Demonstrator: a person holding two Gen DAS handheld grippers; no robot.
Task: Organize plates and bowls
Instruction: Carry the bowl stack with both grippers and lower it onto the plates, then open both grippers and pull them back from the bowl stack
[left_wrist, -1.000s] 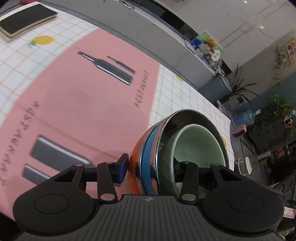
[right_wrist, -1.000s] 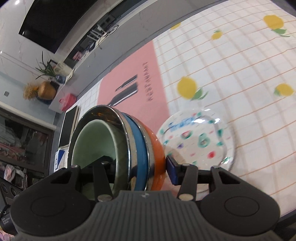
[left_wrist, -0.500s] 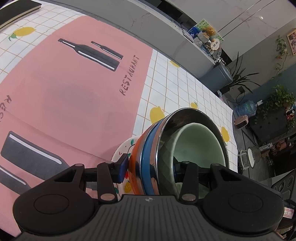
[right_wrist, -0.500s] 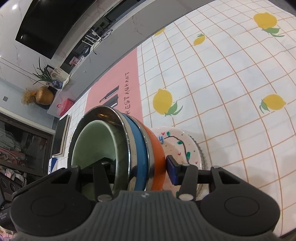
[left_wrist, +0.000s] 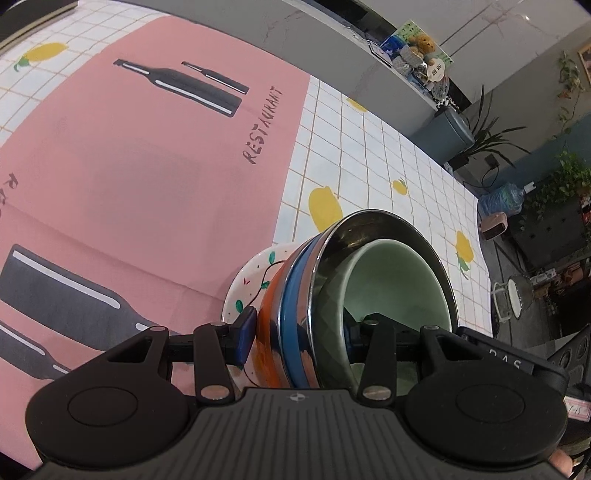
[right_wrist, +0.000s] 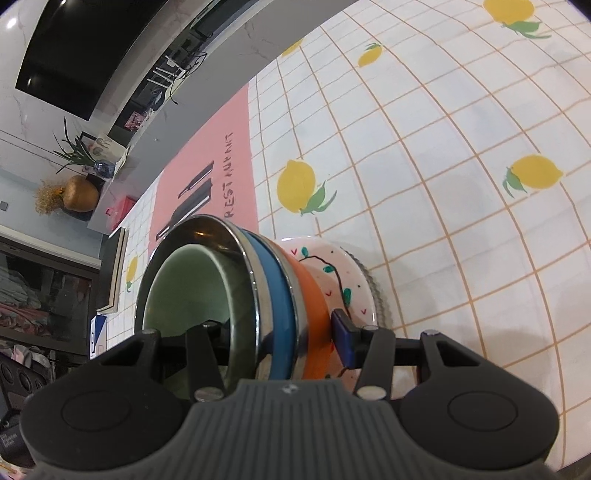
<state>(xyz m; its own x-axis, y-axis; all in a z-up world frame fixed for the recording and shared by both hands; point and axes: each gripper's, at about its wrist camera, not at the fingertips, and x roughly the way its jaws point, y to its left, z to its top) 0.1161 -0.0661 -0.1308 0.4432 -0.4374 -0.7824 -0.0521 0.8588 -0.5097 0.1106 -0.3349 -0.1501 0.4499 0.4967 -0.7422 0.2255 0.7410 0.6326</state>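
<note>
Both the left hand-held gripper (left_wrist: 295, 338) and right hand-held gripper (right_wrist: 273, 338) pinch a stack of 4 nested bowls (left_wrist: 295, 295) tilted over a painted plate (right_wrist: 354, 280) on the surface (right_wrist: 443, 184).

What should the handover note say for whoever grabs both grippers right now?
Left gripper: shut on the bowl stack, one finger inside the green bowl, one on the orange outer wall.
Right gripper: shut on the same stack from the opposite side.
Stack: green bowl in steel, blue and orange bowls, tilted, right over the patterned plate on the lemon tablecloth; contact unclear.
Done: bowls nested.
Left: set the stack flat on the plate, release both.
</note>
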